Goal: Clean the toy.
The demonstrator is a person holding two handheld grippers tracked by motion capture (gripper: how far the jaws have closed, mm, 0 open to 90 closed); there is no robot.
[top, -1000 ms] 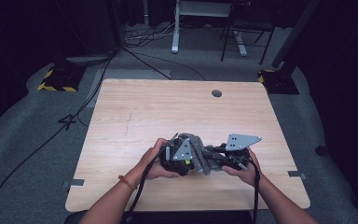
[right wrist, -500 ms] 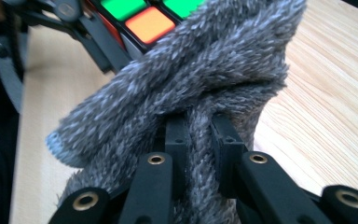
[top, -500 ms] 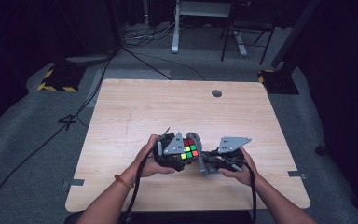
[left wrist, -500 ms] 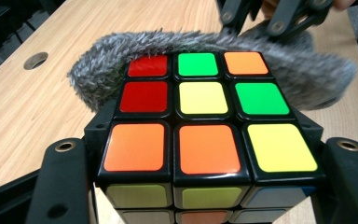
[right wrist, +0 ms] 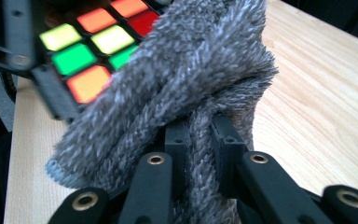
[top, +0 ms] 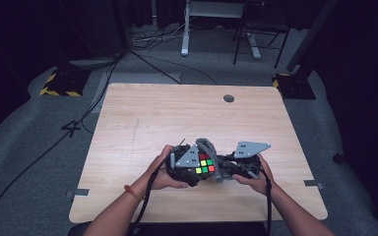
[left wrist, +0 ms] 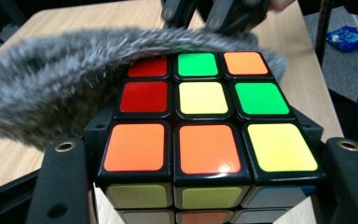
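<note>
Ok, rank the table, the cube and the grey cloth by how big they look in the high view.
1. table, by far the largest.
2. cloth and cube: too close to rank. Both look small and are partly hidden by the fingers gripping them, the cloth draped over the cube's far side.

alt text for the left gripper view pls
A scrambled puzzle cube is clamped between the left gripper's two black jaws, its top face a mix of red, green, orange and yellow. A grey fuzzy cloth drapes over the cube's far edge, above a wooden table.
</note>
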